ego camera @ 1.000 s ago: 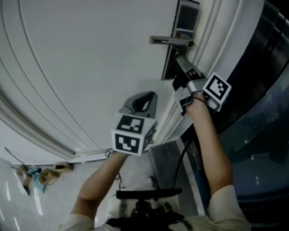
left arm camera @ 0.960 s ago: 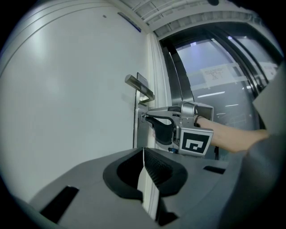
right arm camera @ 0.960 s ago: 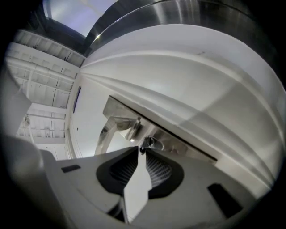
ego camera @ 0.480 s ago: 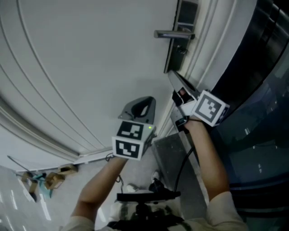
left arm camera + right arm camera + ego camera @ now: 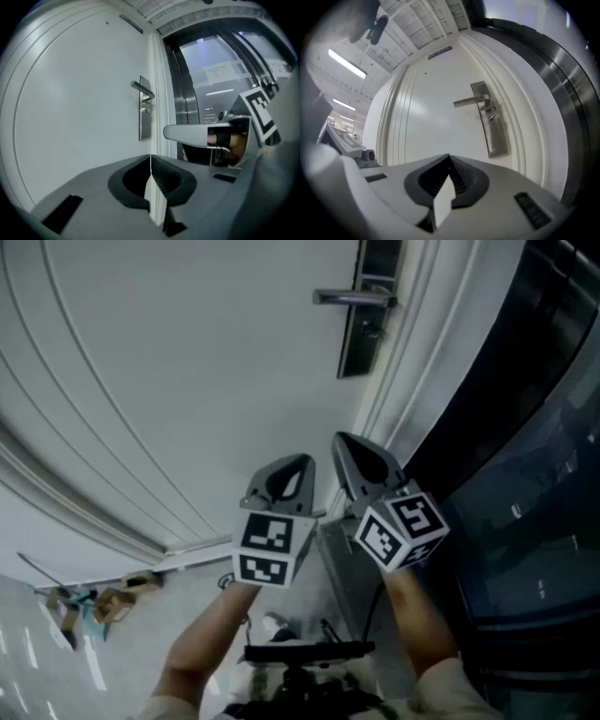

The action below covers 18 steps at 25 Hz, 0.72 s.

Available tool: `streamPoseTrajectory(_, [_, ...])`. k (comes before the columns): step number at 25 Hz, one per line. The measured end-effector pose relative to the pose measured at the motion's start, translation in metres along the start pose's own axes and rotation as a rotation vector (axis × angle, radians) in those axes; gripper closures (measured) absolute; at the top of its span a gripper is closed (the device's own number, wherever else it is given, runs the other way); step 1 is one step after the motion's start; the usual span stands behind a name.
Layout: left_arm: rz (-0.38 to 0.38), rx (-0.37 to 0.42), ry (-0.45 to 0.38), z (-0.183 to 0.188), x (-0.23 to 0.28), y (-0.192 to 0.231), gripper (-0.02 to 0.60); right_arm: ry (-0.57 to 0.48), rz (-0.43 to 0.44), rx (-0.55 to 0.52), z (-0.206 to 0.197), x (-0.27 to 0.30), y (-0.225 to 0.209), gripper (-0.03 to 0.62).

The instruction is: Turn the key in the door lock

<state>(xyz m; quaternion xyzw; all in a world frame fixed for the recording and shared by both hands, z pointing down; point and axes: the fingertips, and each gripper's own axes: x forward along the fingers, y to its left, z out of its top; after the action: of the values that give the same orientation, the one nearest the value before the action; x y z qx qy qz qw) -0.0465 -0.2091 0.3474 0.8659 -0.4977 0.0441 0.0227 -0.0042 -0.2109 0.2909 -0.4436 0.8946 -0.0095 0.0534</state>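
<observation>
Hanging apart from the door lock [image 5: 360, 348] — key [image 5: 373, 332] seated in it — left gripper [image 5: 287, 472] and right gripper [image 5: 352, 454] are both closed and empty, the right's jaws just closed; turn judged finished or unbegun.

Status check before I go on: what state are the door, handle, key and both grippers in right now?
Door: looks shut in its frame.
Handle: level, not pressed, untouched.
Key: in the lock under the handle, nothing gripping it; how far it is turned cannot be read.
Left gripper: shut, empty, short of the door.
Right gripper: jaws have just closed, shut, empty, short of the door.
</observation>
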Motion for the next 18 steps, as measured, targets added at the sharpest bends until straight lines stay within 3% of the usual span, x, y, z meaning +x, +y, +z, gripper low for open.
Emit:
streamPoseTrajectory(4, [0.059,0.015,-0.017,-0.001,-0.016,-0.017,0.563,-0.007,0.009,-0.1,-0.007,-0.026,0.016,0.583])
streamPoseTrajectory(18, [0.178,0.004,-0.006,-0.019,-0.064,-0.065,0.563,0.031,0.066,-0.157,-0.036,-0.095,0.038,0.583])
